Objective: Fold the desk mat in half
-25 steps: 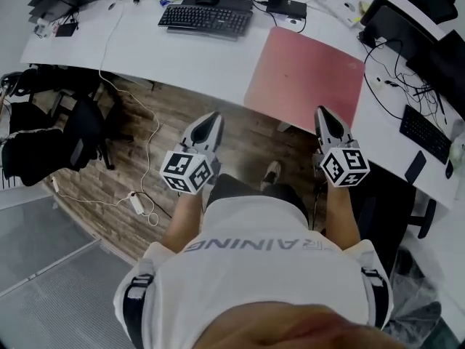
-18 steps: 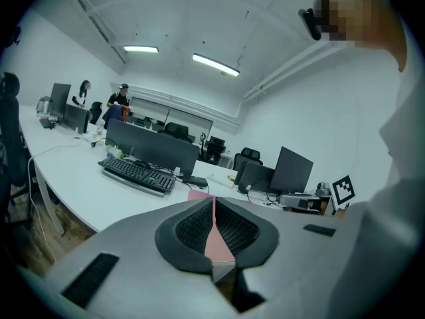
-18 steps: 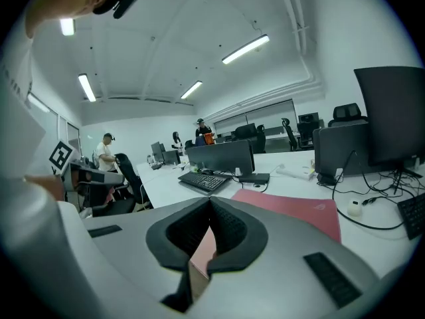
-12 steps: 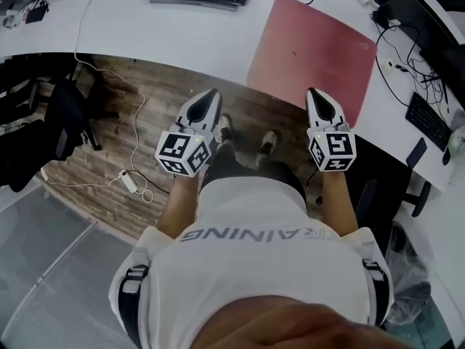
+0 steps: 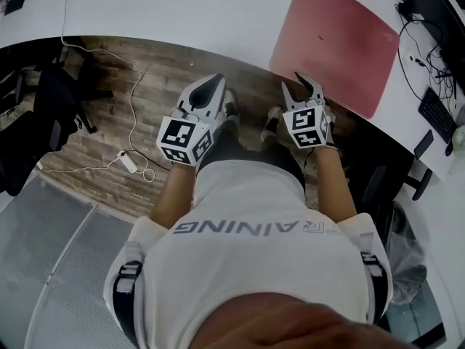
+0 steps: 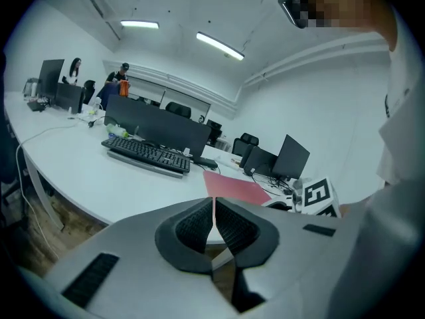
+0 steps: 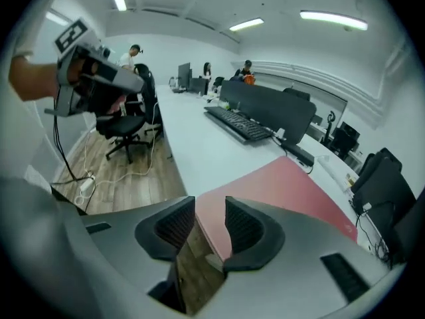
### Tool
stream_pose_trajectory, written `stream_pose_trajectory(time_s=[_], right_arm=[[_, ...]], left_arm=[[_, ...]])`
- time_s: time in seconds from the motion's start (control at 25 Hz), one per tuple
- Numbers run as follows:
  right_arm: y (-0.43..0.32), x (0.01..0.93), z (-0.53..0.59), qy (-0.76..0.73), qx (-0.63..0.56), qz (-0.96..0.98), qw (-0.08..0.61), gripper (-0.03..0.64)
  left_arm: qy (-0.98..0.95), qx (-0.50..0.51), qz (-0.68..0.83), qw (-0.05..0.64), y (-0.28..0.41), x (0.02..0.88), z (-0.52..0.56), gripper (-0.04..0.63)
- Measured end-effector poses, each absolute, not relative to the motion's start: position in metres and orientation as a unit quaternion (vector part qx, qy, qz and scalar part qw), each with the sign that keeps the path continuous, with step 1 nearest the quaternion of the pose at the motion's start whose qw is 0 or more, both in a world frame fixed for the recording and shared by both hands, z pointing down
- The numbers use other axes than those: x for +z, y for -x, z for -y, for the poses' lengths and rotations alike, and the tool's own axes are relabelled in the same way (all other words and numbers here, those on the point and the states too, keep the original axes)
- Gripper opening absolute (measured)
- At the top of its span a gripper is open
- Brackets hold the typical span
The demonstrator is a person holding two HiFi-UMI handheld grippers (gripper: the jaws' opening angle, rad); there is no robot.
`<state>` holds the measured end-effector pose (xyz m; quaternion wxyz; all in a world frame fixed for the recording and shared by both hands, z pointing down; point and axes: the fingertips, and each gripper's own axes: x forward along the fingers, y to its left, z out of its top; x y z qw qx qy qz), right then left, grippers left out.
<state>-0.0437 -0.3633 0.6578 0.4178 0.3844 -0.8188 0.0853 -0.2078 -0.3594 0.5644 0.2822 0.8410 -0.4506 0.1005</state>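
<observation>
The pink-red desk mat (image 5: 338, 38) lies flat on the white desk (image 5: 167, 9), its near edge at the desk's front edge. It also shows in the left gripper view (image 6: 236, 190) and in the right gripper view (image 7: 279, 188). My right gripper (image 5: 303, 89) hovers over the floor just short of the mat's near left corner. Its jaws are opening with nothing between them, and the mat's corner lies beyond the gap (image 7: 210, 221). My left gripper (image 5: 211, 84) hangs further left over the floor, shut and empty (image 6: 213, 208).
A black keyboard (image 6: 146, 157) and monitors stand behind the mat. Another keyboard (image 5: 436, 111) and cables lie on the desk to the right. A black office chair (image 5: 51, 115) and a cable with a power adapter (image 5: 131, 162) are on the wooden floor. The person's shoes (image 5: 272, 122) are under the desk edge.
The right gripper's jaws have parted. Both grippers have come closer to the desk's front edge, the right one drawing inward near the mat's corner. The head view has tipped further down.
</observation>
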Motion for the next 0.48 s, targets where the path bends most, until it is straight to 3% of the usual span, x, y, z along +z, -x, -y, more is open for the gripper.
stream_pose_trajectory(time_s=[0.48], right_arm=[[0.081,0.753,0.369,-0.303,0.016,0.768,0.564,0.147]], left_arm=[[-0.83,0.105,0.452,0.309,0.237,0.583,0.35,0.04]])
